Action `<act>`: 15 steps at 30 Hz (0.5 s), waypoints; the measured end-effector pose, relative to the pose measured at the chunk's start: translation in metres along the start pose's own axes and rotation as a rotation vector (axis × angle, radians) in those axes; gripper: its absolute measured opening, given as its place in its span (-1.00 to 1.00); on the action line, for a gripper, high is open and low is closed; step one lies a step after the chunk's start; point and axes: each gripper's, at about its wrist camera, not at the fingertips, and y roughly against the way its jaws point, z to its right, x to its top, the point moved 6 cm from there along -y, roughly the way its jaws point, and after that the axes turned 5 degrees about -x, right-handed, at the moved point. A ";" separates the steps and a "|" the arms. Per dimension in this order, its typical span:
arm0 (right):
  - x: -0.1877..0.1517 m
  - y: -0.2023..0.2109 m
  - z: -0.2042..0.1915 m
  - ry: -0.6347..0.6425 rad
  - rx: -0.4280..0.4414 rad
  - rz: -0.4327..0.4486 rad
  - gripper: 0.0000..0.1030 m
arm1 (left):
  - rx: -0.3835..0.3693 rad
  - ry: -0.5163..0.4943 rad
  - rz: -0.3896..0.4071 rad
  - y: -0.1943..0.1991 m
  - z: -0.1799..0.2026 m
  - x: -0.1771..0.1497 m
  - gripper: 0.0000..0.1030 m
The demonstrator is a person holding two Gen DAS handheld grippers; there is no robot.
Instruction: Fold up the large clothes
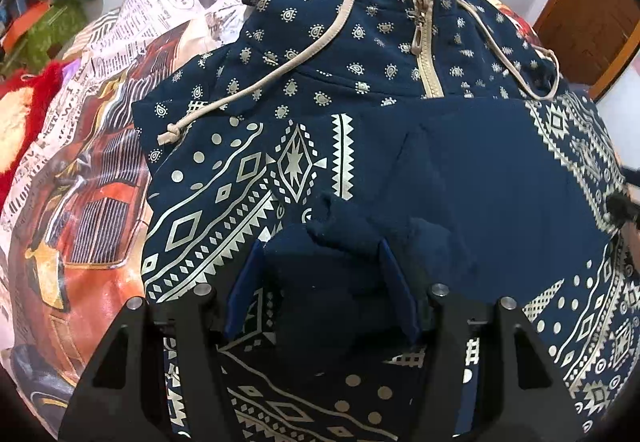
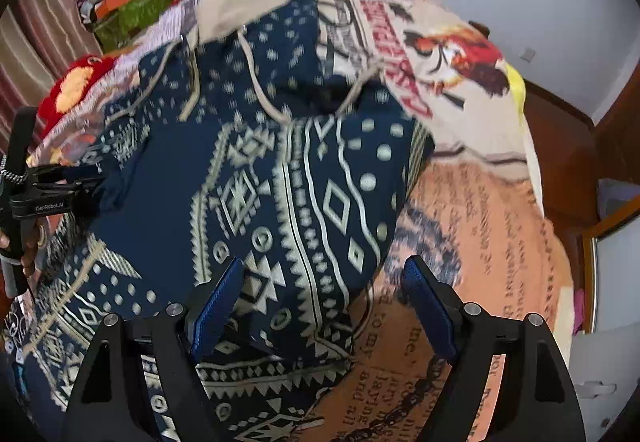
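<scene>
Two grippers worked over one hoodie (image 1: 400, 53), navy with a cream pattern, which lay on the printed bedspread (image 1: 80, 201) with its hood and zip (image 1: 424, 45) at the far end. We had the left gripper (image 1: 320, 242) pinched on a plain navy fold of the hoodie, its jaws narrowed around the cloth. Our right gripper (image 2: 324, 270) hung with jaws wide over the hoodie's right edge, gripping nothing.
</scene>
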 end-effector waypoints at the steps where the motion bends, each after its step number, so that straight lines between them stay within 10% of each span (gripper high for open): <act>1: -0.002 -0.002 0.000 0.002 0.003 -0.003 0.58 | -0.018 0.014 0.002 0.001 0.000 0.001 -0.05; 4: -0.004 -0.003 0.002 0.000 0.014 -0.004 0.58 | -0.038 -0.005 0.003 0.005 0.004 0.003 -0.71; 15: -0.003 -0.002 0.002 -0.003 0.015 -0.002 0.58 | 0.059 -0.015 0.233 0.085 -0.017 0.037 -0.79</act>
